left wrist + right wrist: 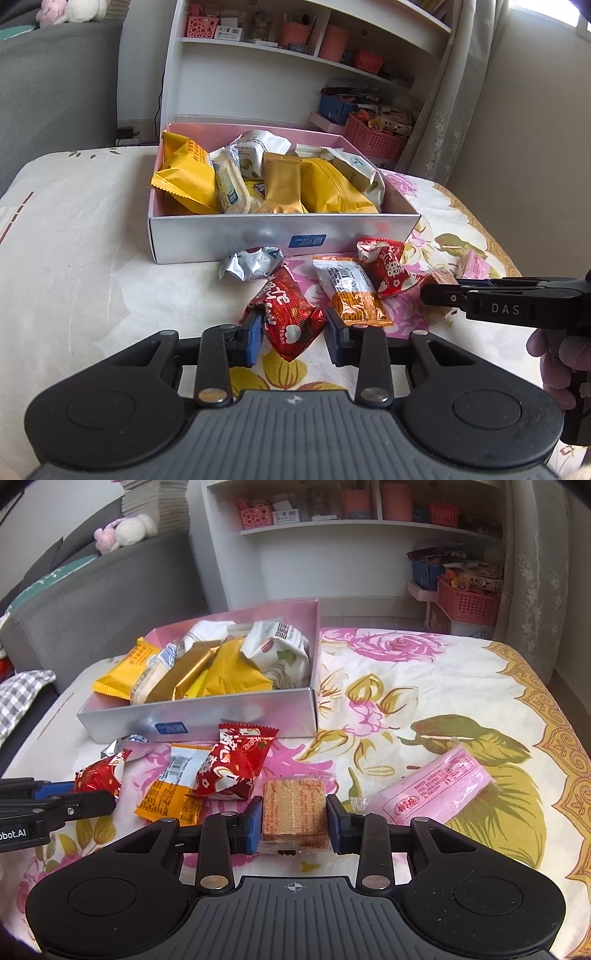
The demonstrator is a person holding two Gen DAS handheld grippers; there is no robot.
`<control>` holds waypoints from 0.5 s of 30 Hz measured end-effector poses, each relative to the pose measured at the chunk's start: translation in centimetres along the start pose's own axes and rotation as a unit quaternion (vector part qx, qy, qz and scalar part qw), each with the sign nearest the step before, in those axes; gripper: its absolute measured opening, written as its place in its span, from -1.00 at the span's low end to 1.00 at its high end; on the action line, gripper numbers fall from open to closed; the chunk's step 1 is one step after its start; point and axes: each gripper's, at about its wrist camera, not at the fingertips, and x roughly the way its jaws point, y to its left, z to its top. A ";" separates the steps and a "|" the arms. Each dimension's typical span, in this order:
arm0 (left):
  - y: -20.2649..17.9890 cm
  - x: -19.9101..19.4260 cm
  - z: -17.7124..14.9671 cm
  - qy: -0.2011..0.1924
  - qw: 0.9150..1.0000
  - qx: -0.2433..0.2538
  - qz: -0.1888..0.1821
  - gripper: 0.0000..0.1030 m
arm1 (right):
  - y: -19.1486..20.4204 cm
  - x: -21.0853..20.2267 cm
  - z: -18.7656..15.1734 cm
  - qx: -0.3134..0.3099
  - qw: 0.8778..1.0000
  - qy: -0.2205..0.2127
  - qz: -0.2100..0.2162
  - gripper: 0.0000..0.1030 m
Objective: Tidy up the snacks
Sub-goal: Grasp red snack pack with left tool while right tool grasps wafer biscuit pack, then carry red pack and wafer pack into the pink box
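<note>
A white box (221, 240) (236, 716) with a pink inside holds several yellow, gold and white snack packs. In front of it lie loose snacks on the flowered cloth. My left gripper (293, 334) is open around a red snack pack (288, 314), its pads on either side, with a small gap at the right. My right gripper (294, 821) has its blue pads against both sides of a clear-wrapped wafer pack (294, 808) resting on the cloth. The right gripper also shows in the left wrist view (443, 295).
Other loose snacks: a silver pack (251, 264), an orange-and-white pack (351, 291) (177, 786), a second red pack (386, 271) (236, 764) and a pink pack (439, 786). A grey sofa stands at the left and white shelves with pink baskets stand behind.
</note>
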 end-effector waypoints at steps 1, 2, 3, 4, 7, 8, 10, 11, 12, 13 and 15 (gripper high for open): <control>0.1 -0.2 0.1 0.001 1.000 -0.004 -0.003 -0.40 | -0.1 -0.2 0.1 0.007 1.000 -0.002 0.003 -0.35; 0.2 -0.3 0.2 0.003 1.000 -0.009 -0.006 -0.40 | -0.2 -0.4 0.3 0.014 1.000 -0.004 0.005 -0.35; 0.3 -0.5 0.3 0.004 1.000 -0.013 -0.009 -0.41 | -0.3 -0.6 0.4 0.022 1.000 -0.006 0.007 -0.35; 0.4 -0.7 0.5 0.004 1.000 -0.016 -0.011 -0.42 | -0.3 -0.7 0.6 0.028 1.000 -0.008 0.009 -0.35; 0.5 -1.2 0.9 0.002 1.000 -0.020 -0.015 -0.42 | -0.4 -1.3 1.2 0.044 0.999 -0.019 0.018 -0.35; 0.5 -1.5 1.0 -0.001 1.000 -0.021 -0.017 -0.42 | -0.4 -1.4 1.4 0.050 0.998 -0.022 0.022 -0.35; 0.5 -1.9 1.3 -0.006 0.999 -0.025 -0.022 -0.42 | -0.4 -1.6 1.9 0.060 0.997 -0.028 0.029 -0.35; 0.5 -2.0 1.5 -0.009 0.999 -0.026 -0.024 -0.42 | -0.4 -1.6 2.2 0.065 0.997 -0.030 0.032 -0.35; 0.5 -2.1 1.7 -0.011 0.999 -0.027 -0.026 -0.43 | -0.3 -1.7 2.4 0.071 0.996 -0.034 0.035 -0.35; 0.5 -2.2 2.0 -0.014 0.999 -0.028 -0.027 -0.43 | -0.3 -1.7 2.7 0.078 0.996 -0.036 0.038 -0.35; 0.5 -2.3 2.4 -0.022 0.999 -0.028 -0.026 -0.43 | -0.2 -1.6 3.3 0.092 0.994 -0.041 0.044 -0.35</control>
